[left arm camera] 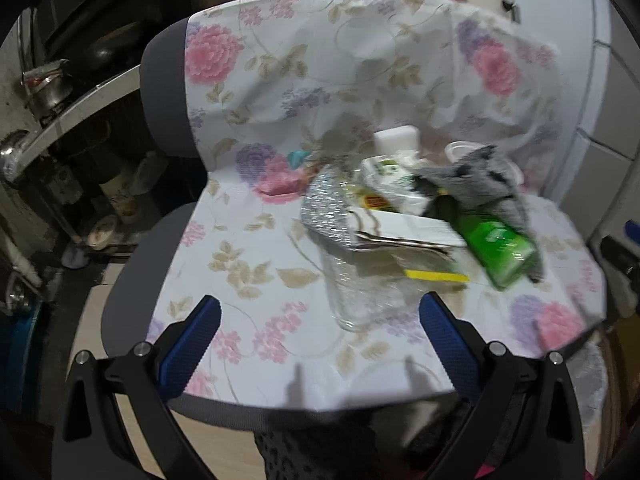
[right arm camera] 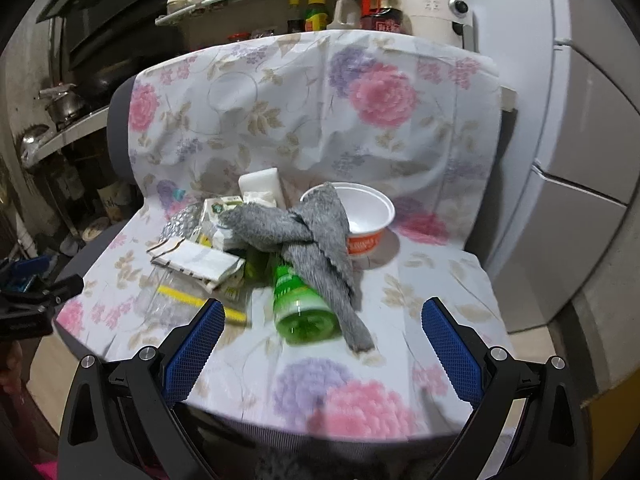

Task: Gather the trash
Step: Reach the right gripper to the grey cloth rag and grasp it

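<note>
my left gripper (left arm camera: 320,316): jaws wide apart, nothing between the blue pads, hanging over the front edge of the chair seat.
my right gripper (right arm camera: 323,322): jaws also wide apart, holding nothing, over the seat's front edge on the right side.
floral cloth (right arm camera: 360,392): covers the chair seat and backrest; grey chair (left arm camera: 160,92) padding shows at the left edge.
green bottle (right arm camera: 298,304): lying on its side mid-seat, base toward my right gripper, between the pads in that view but not touched.
grey rag (right arm camera: 320,248): draped over the bottle's upper part, one end trailing toward the front edge, other end over the bowl rim.
white bowl (right arm camera: 368,216): upright near the back of the seat, right of the pile, orange band on its side.
clear zip bag (left arm camera: 360,292): yellow strip, on the left half of the seat, just ahead of my left gripper.
flattened carton (right arm camera: 196,260): lying on the bag, touching the pile.
green-and-white carton (right arm camera: 218,210): behind it, partly under the rag.
white block (right arm camera: 262,182): at the back of the pile against the backrest.
silver crinkled wrapper (left arm camera: 324,208): left side of the pile.
image quality: left view motion-blurred, labels unreadable.
</note>
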Demonstrator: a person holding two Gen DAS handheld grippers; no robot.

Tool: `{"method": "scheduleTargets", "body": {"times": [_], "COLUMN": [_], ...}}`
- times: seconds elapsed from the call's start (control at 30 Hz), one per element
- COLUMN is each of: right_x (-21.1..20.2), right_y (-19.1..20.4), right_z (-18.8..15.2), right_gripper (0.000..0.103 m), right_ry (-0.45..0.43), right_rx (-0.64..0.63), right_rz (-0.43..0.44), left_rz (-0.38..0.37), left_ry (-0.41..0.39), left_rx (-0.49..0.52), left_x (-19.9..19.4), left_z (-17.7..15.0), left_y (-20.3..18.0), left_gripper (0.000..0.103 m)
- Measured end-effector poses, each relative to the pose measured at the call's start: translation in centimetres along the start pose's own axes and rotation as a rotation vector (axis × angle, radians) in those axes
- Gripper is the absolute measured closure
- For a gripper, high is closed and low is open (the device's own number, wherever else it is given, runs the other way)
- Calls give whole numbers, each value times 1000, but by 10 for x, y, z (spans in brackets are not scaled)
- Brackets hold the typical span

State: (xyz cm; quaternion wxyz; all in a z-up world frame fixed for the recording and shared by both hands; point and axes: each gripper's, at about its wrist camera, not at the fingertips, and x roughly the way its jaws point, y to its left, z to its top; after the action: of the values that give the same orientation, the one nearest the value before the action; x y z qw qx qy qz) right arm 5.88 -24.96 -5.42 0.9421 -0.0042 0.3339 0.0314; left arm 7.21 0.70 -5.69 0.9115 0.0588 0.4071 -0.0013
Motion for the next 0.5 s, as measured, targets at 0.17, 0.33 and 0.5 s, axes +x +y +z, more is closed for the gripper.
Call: {"method": "scheduleTargets", "body": {"times": [0.17, 0.33, 0.5], "right_x": [38, 76, 111], "right_y": [6, 16, 27], "right_z": [12, 22, 31], "right_gripper": [6, 7, 8], "right_ry": [17, 35, 55], "right_rx": [-20, -22, -74], "right_rz": [74, 107, 83], "left_rz": [-39, -59, -93], "left_ry": [24, 42, 50], "left_rx": [-11, -45, -38], "left_x": [30, 54, 73], "left_z": [6, 16, 24], "left_y": [3, -1, -8], "left_gripper": [6, 6, 6]}}
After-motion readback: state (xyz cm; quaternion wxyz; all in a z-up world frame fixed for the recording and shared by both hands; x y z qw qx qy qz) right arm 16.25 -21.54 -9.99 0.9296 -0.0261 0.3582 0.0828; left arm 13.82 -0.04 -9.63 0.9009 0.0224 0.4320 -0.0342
